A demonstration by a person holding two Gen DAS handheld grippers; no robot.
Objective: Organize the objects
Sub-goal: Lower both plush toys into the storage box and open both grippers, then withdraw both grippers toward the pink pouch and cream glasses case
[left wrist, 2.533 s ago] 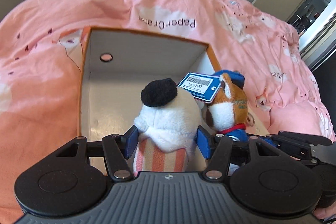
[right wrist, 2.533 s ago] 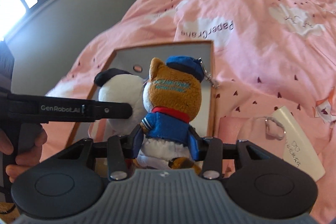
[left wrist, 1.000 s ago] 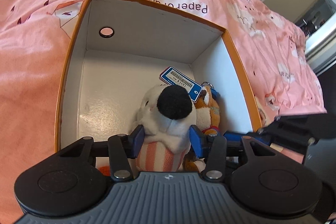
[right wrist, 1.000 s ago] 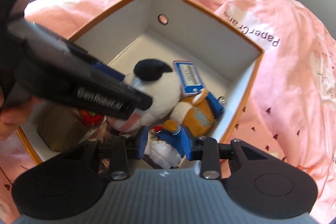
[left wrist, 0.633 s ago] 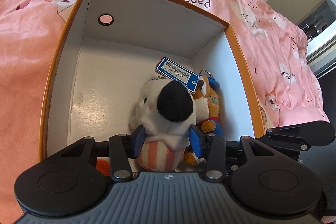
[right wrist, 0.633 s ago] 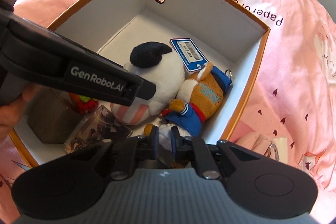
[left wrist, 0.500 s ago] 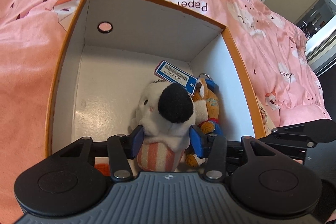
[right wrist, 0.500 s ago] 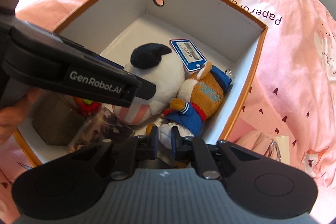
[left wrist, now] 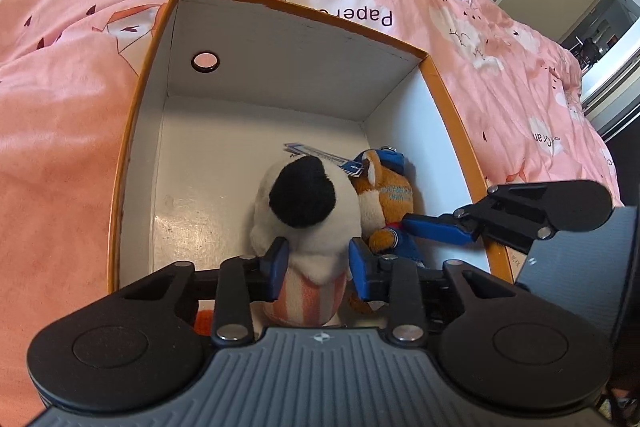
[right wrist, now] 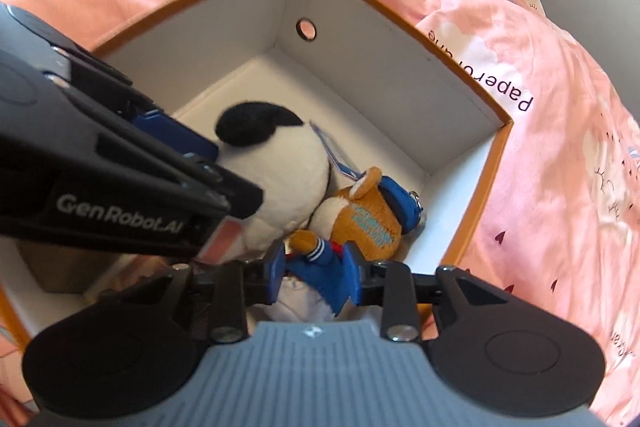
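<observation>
Both jaws are closed on toys: your left gripper (left wrist: 316,263) pinches the white plush (left wrist: 306,211) at its striped base, and your right gripper (right wrist: 314,277) pinches the fox plush (right wrist: 360,223) at its blue jacket. Both toys are low inside the orange box (left wrist: 136,131) on the bed, near its right wall. If you pull away before opening, a toy may come out again, and the tag (right wrist: 334,151) could catch between them. Each toy's long axis points to the far wall, head first.
</observation>
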